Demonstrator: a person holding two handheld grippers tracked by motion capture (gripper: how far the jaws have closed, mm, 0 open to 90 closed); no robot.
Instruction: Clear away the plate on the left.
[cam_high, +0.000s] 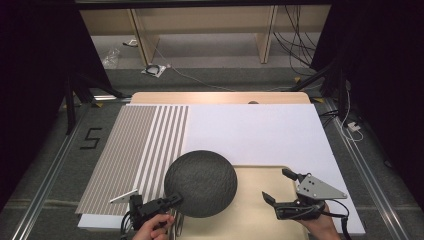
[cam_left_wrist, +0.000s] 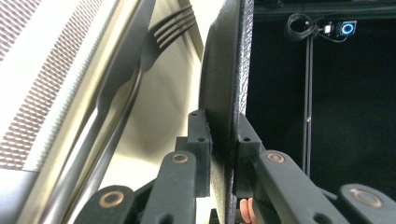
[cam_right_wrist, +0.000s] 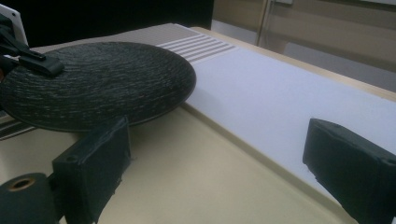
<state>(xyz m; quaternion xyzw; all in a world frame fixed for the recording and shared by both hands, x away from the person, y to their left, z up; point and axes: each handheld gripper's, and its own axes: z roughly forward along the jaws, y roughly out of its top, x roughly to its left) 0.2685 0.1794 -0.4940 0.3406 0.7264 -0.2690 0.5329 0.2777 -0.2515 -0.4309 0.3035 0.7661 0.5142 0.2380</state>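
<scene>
The left gripper (cam_high: 170, 201) pinches the black plate's (cam_high: 201, 183) near-left rim; the right gripper (cam_high: 280, 187) gapes empty, right of the plate.

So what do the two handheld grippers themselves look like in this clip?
Both are black two-jaw tools. The left gripper has linkage arms with copper-coloured pivot rivets and blocky black pads, plus a pale three-cornered plate and a black cable near the hand. The right gripper carries a grey three-cornered plate with small holes, a trailing black cable, and chunky rectangular pads. No sleeves are visible.
</scene>
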